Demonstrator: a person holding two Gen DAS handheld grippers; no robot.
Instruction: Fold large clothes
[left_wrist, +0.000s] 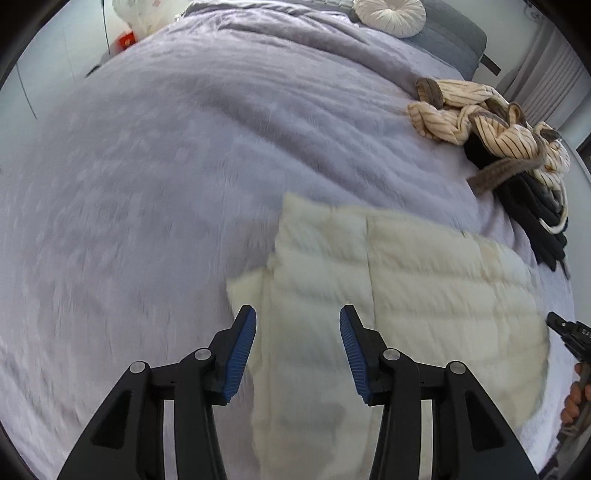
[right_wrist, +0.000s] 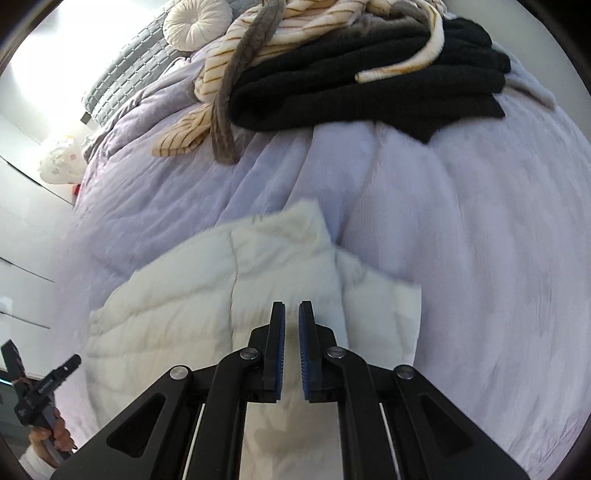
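Note:
A cream quilted puffer garment (left_wrist: 399, 280) lies flat on the lavender bed cover (left_wrist: 155, 177); it also shows in the right wrist view (right_wrist: 192, 295). My left gripper (left_wrist: 297, 317) is open and empty above the garment's left part. My right gripper (right_wrist: 291, 310) hovers over the garment with its blue pads nearly together, a narrow gap between them, holding nothing. The right gripper's tip (left_wrist: 565, 328) shows at the right edge of the left wrist view. The left gripper (right_wrist: 40, 384) shows at the lower left of the right wrist view.
A pile of clothes lies at the bed's far side: a cream striped garment (left_wrist: 480, 114) (right_wrist: 295, 22) on folded black clothes (left_wrist: 532, 218) (right_wrist: 369, 81). A round white cushion (left_wrist: 391, 14) (right_wrist: 195, 22) and grey headboard (left_wrist: 458, 40) stand at the head. The lavender cover (right_wrist: 461, 240) spreads around.

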